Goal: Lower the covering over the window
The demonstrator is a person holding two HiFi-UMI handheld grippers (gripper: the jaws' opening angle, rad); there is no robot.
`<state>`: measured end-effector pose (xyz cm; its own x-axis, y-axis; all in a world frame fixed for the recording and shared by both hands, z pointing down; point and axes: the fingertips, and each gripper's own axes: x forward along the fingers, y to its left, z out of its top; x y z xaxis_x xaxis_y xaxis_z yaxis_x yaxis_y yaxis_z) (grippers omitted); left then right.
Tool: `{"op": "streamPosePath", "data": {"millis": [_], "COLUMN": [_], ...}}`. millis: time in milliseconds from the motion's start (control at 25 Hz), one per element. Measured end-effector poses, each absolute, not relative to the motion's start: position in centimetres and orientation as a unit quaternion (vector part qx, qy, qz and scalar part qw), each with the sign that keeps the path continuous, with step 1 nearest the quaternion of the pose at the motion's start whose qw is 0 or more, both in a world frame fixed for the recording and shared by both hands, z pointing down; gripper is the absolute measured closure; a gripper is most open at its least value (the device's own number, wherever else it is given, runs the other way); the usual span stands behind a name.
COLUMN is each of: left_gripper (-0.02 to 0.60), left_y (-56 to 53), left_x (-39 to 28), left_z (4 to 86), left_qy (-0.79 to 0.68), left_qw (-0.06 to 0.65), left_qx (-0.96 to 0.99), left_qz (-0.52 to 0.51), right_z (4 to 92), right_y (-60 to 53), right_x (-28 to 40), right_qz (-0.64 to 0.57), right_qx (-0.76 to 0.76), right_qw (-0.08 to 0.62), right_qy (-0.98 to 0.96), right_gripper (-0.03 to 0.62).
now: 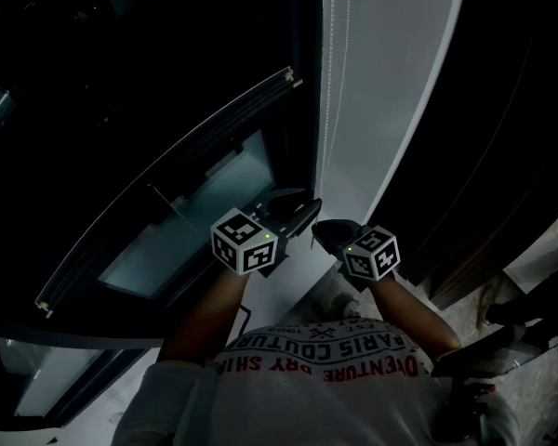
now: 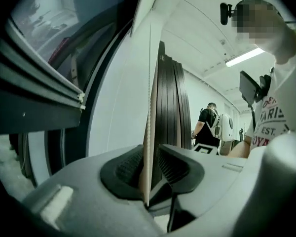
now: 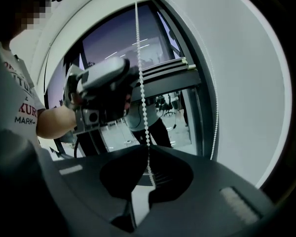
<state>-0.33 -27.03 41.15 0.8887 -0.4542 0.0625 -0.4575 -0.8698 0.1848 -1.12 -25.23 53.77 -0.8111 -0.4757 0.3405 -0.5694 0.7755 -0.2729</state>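
Observation:
A white bead chain [image 1: 330,82] hangs down the white window reveal, next to the dark window. The blind's bottom bar [image 1: 167,186] crosses the glass at a slant; it shows as a grey bar [image 3: 165,72] in the right gripper view. My left gripper [image 1: 302,207] stands open around one strand of the bead chain [image 2: 148,83], which runs between its pads [image 2: 123,168] with a gap on each side. Just to its right, my right gripper [image 1: 327,233] is shut on the bead chain [image 3: 140,83]. A second strand [image 3: 217,117] hangs free by the frame.
The white wall [image 1: 391,82] stands right of the chain. A stack of dark panels [image 2: 170,102] rises behind the chain. A person with a backpack [image 2: 207,127] stands far back in the room. My left gripper [image 3: 101,93] is close above the right one.

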Motion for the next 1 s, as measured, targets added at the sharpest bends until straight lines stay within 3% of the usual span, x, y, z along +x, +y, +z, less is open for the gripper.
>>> {"op": "streamPosePath", "data": {"millis": [360, 440, 520, 1000], "left_gripper": [0.488, 0.491, 0.569, 0.575], "left_y": [-30.3, -30.4, -30.3, -30.0], "left_x": [1.0, 1.1, 1.2, 0.7], "left_z": [32.5, 32.0, 31.9, 31.9], "left_qy": [-0.261, -0.265, -0.272, -0.272], "left_qw": [0.069, 0.072, 0.066, 0.048], "left_qx": [0.963, 0.962, 0.960, 0.961], "left_qz": [-0.002, -0.004, 0.001, 0.003], "right_z": [53.7, 53.7, 53.8, 53.9], "right_y": [-25.0, -25.0, -25.2, -25.8], "right_x": [-1.4, -1.4, -1.3, -1.7], "right_qz": [0.186, 0.187, 0.189, 0.215], "right_qx": [0.267, 0.266, 0.266, 0.265], "right_qw": [0.130, 0.131, 0.131, 0.110], "right_qy": [-0.937, -0.937, -0.936, -0.934], "right_gripper": [0.579, 0.579, 0.579, 0.579]}}
